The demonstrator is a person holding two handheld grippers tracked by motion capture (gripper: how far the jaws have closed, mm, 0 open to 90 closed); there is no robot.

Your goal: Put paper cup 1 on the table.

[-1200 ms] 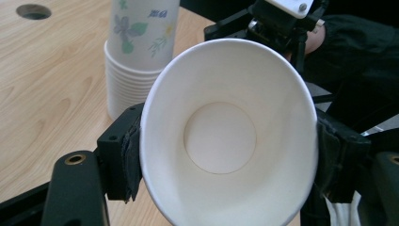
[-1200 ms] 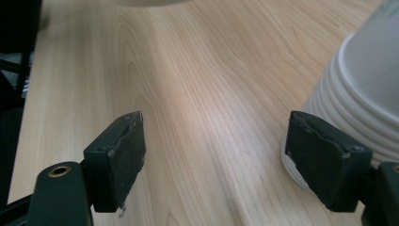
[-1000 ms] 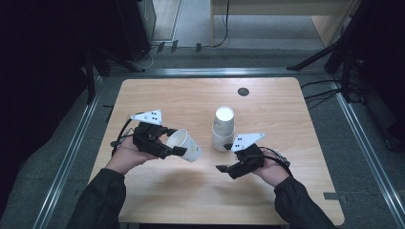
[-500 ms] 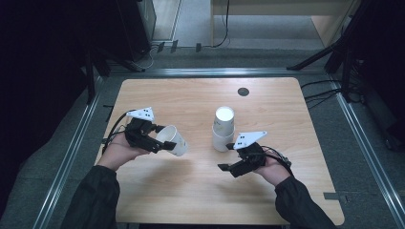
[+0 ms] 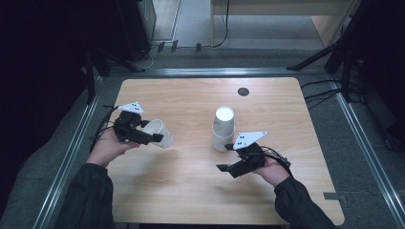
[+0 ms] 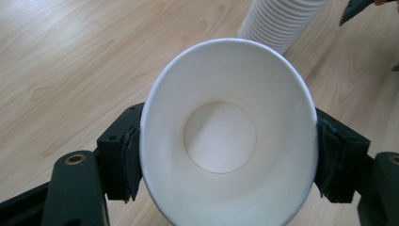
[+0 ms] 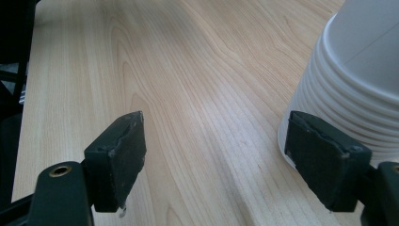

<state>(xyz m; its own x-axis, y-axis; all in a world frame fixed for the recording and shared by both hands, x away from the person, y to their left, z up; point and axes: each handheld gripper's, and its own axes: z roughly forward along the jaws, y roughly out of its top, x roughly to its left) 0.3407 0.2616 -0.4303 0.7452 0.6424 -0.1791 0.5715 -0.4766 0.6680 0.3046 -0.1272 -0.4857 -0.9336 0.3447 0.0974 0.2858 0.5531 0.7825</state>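
In the high view, the left tool [image 5: 152, 139] grasps a white paper cup [image 5: 160, 134] over the left part of the pale wooden table [image 5: 191, 100], the cup lying on its side with its long axis roughly level, its closed bottom pointing right toward the stack of cups [image 5: 223, 129] and its mouth back toward the hand. That stack stands upside down near the table's middle, a tapered white column. The right tool [image 5: 228, 158] sits just near and right of the stack, released, its jaws apart on nothing. In the left gripper view, the cup [image 6: 226, 136] faces the camera mouth-first: a smooth, thin-walled cone with a rolled rim and a round flat bottom deep inside, squeezed slightly oval between the two black padded jaws that press its sides. The stack [image 6: 282, 23] shows ribbed rims at the far right. In the right gripper view, the stack [image 7: 357, 80] stands at the right, its layered rims just beside the right-hand jaw, with bare wood grain between the spread jaws.
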